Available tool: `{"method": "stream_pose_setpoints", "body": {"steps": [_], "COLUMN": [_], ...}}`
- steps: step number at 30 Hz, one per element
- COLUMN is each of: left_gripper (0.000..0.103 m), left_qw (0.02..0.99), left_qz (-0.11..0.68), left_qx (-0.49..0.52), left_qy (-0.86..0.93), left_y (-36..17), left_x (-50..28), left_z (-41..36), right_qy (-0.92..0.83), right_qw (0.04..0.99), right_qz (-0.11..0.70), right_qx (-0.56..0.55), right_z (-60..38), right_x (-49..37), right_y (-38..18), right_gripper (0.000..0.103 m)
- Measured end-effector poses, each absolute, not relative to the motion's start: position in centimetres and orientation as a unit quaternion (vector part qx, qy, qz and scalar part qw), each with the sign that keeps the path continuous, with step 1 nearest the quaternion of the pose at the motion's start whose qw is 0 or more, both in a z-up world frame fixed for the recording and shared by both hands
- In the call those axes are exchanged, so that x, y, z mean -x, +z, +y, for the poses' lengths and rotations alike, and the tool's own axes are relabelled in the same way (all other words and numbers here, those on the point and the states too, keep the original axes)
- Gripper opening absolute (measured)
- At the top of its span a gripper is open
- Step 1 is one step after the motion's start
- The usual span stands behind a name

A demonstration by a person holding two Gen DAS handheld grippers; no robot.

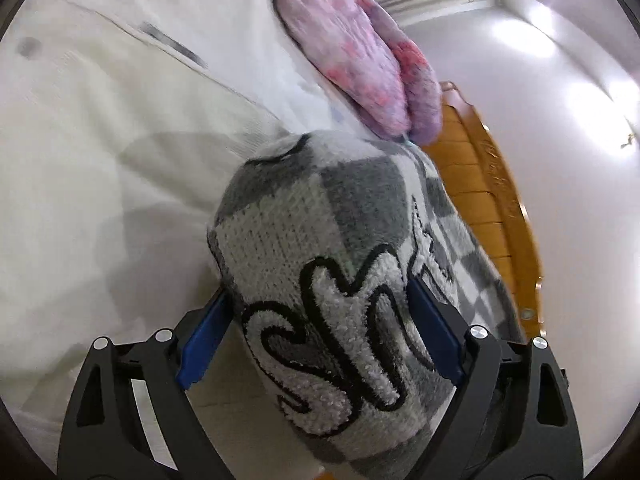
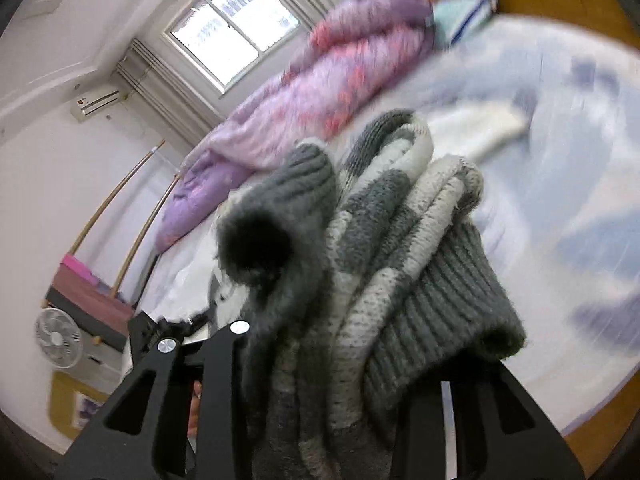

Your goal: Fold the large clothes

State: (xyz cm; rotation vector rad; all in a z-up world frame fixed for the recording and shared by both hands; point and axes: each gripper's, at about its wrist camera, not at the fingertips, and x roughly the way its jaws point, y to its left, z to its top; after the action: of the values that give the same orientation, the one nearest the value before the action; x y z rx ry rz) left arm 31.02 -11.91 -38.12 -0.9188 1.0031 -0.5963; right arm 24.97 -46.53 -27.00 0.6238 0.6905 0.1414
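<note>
A grey-and-white checkered knit sweater (image 1: 320,240) with fuzzy black-outlined lettering fills the left wrist view, bunched into a thick fold. My left gripper (image 1: 316,316) is shut on it, a blue pad on each side of the fold. In the right wrist view the same sweater (image 2: 380,260) hangs in folded layers with dark grey ribbed cuffs. My right gripper (image 2: 320,360) is shut on the bundle; its fingertips are hidden under the knit. Both grippers hold the sweater above the bed.
A white bed sheet (image 1: 100,160) lies below. A purple-pink quilt (image 1: 352,48) is heaped at the far side and shows in the right wrist view (image 2: 300,92). A wooden bed frame (image 1: 492,208) borders the bed. A white garment (image 2: 480,128), a window (image 2: 236,20) and a fan (image 2: 58,336) show.
</note>
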Motion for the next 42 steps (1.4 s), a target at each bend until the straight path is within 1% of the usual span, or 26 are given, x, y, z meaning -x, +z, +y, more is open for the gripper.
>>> {"method": "stream_pose_setpoints", "body": {"steps": [2,4,6,8,9,13,15,16,18,21,26,30,33,35,36,42], "left_gripper": [0.076,0.076,0.076,0.076,0.076,0.077,0.084,0.085,0.085,0.085,0.086,0.087,0.087,0.087,0.087,0.088], "left_qw": [0.75,0.764,0.763,0.76,0.761,0.763,0.762,0.762,0.761,0.76,0.772,0.776,0.771,0.767,0.763,0.762], "left_qz": [0.436,0.414,0.443,0.469,0.481,0.506,0.516,0.516,0.516,0.518,0.509,0.512,0.52,0.523,0.527,0.529], "left_qx": [0.391,0.352,0.305,0.276,0.255,0.2,0.191,0.196,0.207,0.214,0.177,0.177,0.168,0.162,0.161,0.137], "left_qy": [-0.308,-0.349,-0.358,-0.356,-0.353,-0.347,-0.342,-0.339,-0.333,-0.329,-0.336,-0.325,-0.326,-0.334,-0.339,-0.348], "left_y": [-36.5,-33.9,-32.9,-32.9,-33.1,-34.8,-36.3,-36.7,-37.1,-37.2,-36.1,-35.6,-35.5,-35.4,-35.3,-34.1], "left_x": [-31.6,-32.2,-33.3,-33.7,-33.5,-32.1,-31.3,-31.2,-31.4,-31.3,-31.7,-33.3,-34.3,-34.0,-33.8,-31.8], "left_z": [-15.8,-20.1,-24.7,-28.1,-29.2,-31.1,-30.9,-30.4,-30.2,-30.2,-32.8,-34.2,-34.3,-33.9,-33.5,-29.1], "right_qy": [0.044,0.02,-0.015,-0.06,-0.074,-0.139,-0.145,-0.146,-0.153,-0.151,-0.137,-0.123,-0.125,-0.134,-0.138,-0.144], "right_qw": [0.918,0.935,0.935,0.91,0.887,0.813,0.786,0.789,0.795,0.774,0.748,0.713,0.729,0.739,0.745,0.763], "right_qz": [0.303,0.277,0.271,0.27,0.268,0.291,0.295,0.293,0.285,0.28,0.275,0.264,0.288,0.302,0.311,0.365], "right_qx": [-0.251,-0.221,-0.227,-0.307,-0.369,-0.485,-0.524,-0.521,-0.513,-0.548,-0.589,-0.638,-0.608,-0.587,-0.574,-0.513], "right_z": [-48.4,-49.9,-51.9,-56.1,-58.8,-62.3,-62.0,-61.4,-60.1,-59.9,-59.7,-60.3,-59.4,-59.6,-59.7,-60.0], "right_x": [-24.3,-23.3,-22.4,-20.7,-19.4,-15.0,-13.0,-12.6,-12.8,-12.8,-11.8,-10.9,-11.8,-12.1,-12.2,-13.1], "right_y": [-24.6,-23.0,-23.8,-27.0,-29.9,-39.2,-43.2,-43.8,-43.9,-44.2,-43.9,-43.6,-43.0,-42.8,-42.6,-41.0], "right_gripper": [0.029,0.03,0.03,0.03,0.03,0.03,0.031,0.032,0.032,0.032,0.032,0.033,0.035,0.039,0.044,0.051]}}
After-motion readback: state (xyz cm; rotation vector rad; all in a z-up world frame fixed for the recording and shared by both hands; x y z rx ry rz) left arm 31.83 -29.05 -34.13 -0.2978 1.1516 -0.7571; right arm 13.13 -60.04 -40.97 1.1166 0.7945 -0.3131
